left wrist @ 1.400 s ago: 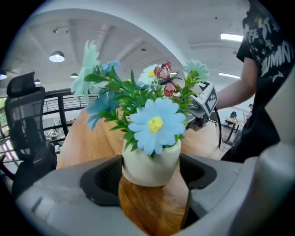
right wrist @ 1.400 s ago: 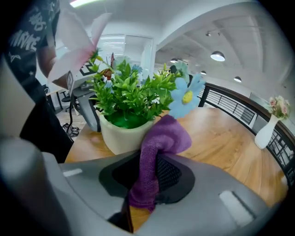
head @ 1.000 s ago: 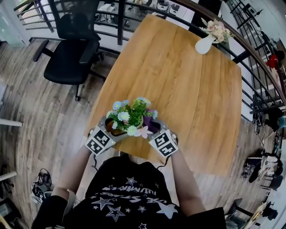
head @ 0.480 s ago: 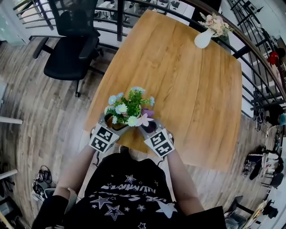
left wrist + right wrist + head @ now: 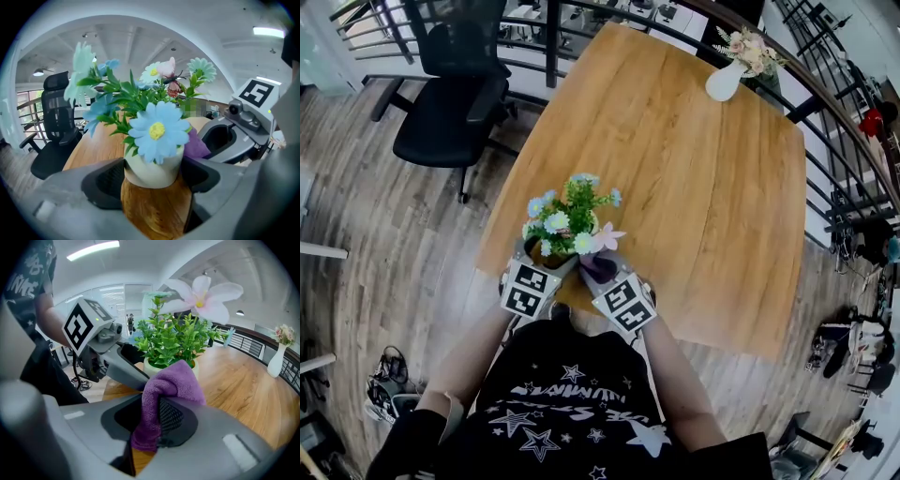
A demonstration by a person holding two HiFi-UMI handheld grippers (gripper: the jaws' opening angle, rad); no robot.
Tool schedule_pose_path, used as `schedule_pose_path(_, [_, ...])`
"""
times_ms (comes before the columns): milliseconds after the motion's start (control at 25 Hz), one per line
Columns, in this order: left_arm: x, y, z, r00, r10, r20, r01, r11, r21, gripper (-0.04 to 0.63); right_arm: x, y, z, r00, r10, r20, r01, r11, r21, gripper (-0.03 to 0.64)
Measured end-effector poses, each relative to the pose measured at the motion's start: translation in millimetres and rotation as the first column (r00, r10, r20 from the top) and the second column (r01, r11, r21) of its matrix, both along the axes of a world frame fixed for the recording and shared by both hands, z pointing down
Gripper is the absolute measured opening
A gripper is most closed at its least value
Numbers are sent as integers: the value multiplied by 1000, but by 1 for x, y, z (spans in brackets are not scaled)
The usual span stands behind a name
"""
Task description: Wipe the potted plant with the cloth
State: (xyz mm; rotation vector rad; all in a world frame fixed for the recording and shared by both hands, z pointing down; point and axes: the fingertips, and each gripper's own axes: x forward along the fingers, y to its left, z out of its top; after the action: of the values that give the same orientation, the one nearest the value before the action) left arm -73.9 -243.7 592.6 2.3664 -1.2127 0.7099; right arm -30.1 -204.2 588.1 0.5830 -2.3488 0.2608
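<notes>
The potted plant (image 5: pixel 567 217), a white pot of green leaves with blue, white and pink artificial flowers, stands on the wooden table (image 5: pixel 703 178) close to its near edge, directly in front of the person; only the head view gives this placing, along with a white vase of flowers (image 5: pixel 724 81) at the far corner and a black office chair (image 5: pixel 450 103) on the floor to the left.

The left hand-held gripper (image 5: pixel 544 262) comes at the pot from the person's left; its own view alone shows the grip: the 2 jaws stand wide, 1 on each side of the white pot wall, and press against it.

The right hand-held gripper (image 5: pixel 157 427) sits on the other side; its view shows the jaws closed on a purple cloth (image 5: pixel 161 397), which is pinched between them and bunches up over the tips just in front of the pot rim; whether cloth and pot touch cannot be told.

From the left gripper view the cloth appears only as a purple patch behind the pot.
</notes>
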Motion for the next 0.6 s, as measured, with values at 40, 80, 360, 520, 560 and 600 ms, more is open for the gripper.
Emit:
schedule_pose_path(40, [0,0,0,1000,-2,1,2,1000,-1,402,-1,2,0,1000,-4,0,4,1000,0,83])
schedule_pose_path(80, [0,0,0,1000,-2,3,2,1000,-2,402,-2,3,0,1000,-6,1,6,1000,-1,83])
schedule_pose_path(360, [0,0,0,1000,-1,12,1,1000,-5,402,-2,3,1,1000,-18,-9,18,1000,10,83])
schedule_pose_path(520, [-1,8,0,999,11,33,-11,1000,-20,383,2,0,1,1000,17,-15,-16,1000,19,83])
schedule_pose_path(560, [-2,10,0,999,14,36,-13,1000,-24,371,3,-2,1,999,29,-17,-28,999,21,83])
schedule_pose_path(600, [-3,13,0,999,17,39,-16,999,-27,356,5,-5,1,999,41,-19,-40,999,24,83])
